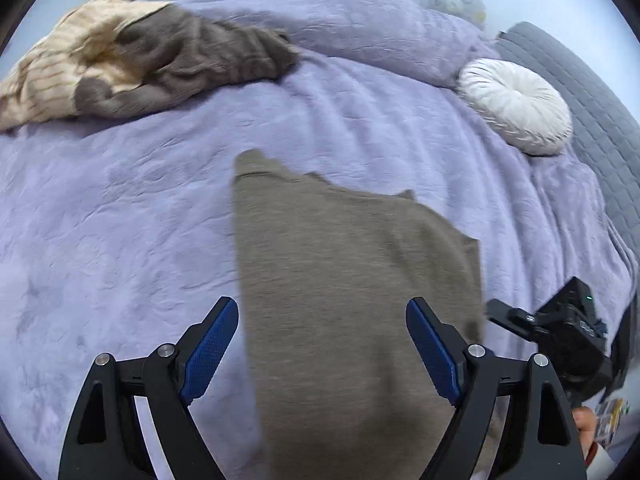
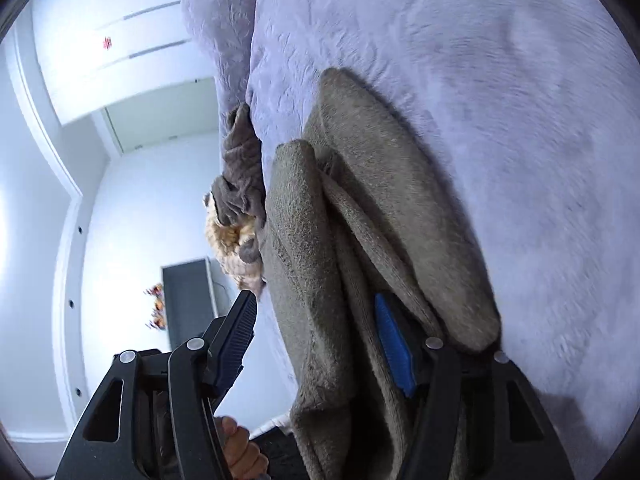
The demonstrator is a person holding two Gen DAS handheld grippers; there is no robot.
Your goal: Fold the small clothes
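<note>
Brown garment [image 1: 352,280] between spread jaws

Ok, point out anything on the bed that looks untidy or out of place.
The grey-brown garment is only partly folded: in the right wrist view its layers bunch into loose humps, and its far edge is jagged. Both sets of jaws stand open around it. At the far left a cream striped piece and a grey one lie in a rumpled heap.

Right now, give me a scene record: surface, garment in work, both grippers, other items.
surface: lavender blanket on bed
garment in work: taupe knit garment, partly folded
left gripper: open, garment lies between jaws
right gripper: open, one finger among the folds
unfolded pile: grey garment on cream striped garment
other: round white cushion
</note>
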